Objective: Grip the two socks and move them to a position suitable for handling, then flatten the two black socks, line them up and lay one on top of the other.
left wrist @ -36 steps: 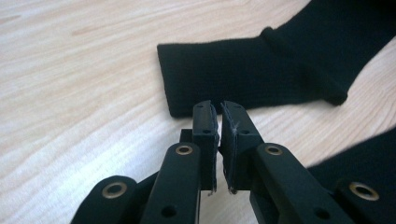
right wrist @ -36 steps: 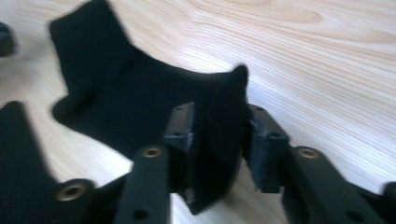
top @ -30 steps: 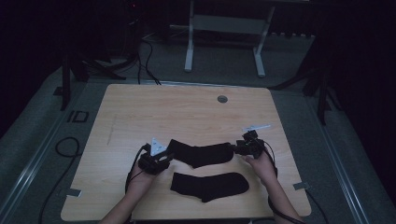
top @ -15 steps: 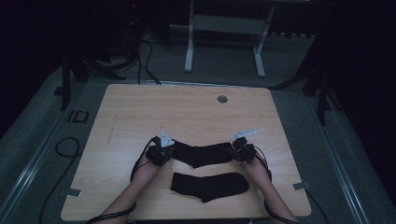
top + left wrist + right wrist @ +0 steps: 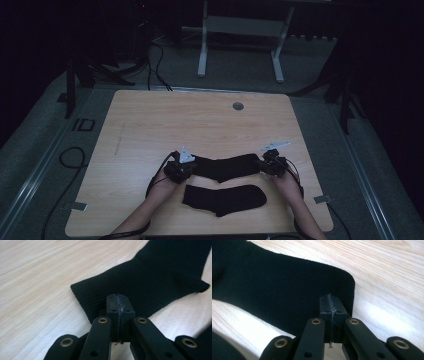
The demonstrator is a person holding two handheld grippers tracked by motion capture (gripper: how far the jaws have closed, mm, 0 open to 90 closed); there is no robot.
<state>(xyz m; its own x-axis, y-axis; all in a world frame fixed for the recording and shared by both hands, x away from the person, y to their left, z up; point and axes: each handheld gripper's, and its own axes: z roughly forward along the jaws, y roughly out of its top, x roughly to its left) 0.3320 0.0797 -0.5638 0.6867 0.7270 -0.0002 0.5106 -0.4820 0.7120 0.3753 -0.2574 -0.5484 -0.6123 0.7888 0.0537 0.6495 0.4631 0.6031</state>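
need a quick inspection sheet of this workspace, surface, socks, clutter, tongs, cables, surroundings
surface: light wooden table, a round grommet hole near its far edge
job's things: two black socks; far sock lies stretched between both tongs, near sock lies flat in front of it, untouched
clutter: nothing seen
grippers: left tongs shut on the far sock's ribbed cuff end; right tongs shut on its rounded toe end
cables: one trails from each tong along the person's forearms; a loop lies on the floor left of the table
surroundings: dim room, grey floor, a white metal frame behind the table
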